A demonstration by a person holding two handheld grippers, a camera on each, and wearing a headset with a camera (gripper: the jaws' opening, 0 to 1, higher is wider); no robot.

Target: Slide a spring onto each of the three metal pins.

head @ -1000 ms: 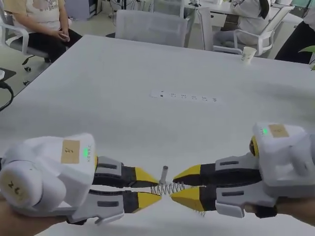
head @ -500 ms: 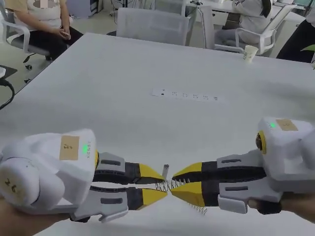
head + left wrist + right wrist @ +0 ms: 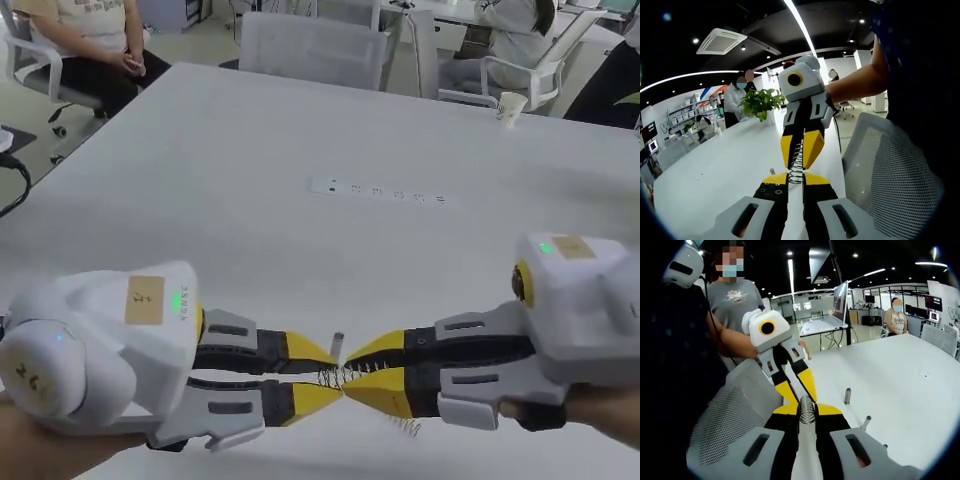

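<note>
White table [image 3: 250, 150] | spring [image 3: 335, 376] horiz, axis L-R | L gripper [image 3: 322, 378], R gripper [image 3: 356, 380] jaws clenched on its ends | pin [image 3: 338, 345] upright behind

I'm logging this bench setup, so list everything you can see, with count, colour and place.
table: one, white, under everything
held spring: one, silver, between both grippers' tips
loose spring: one, silver, on the table by the right gripper
pins: at least two, grey, upright on the table beside the tips
power strip: one, white, mid-table
cup: one, white, table's far right
chairs: several, grey and white, beyond the table
plant: one, green, beyond the right gripper
people: several, around the room
left gripper: one, white and black with yellow tips, shut on the held spring
right gripper: one, same colours, shut on the held spring
</note>
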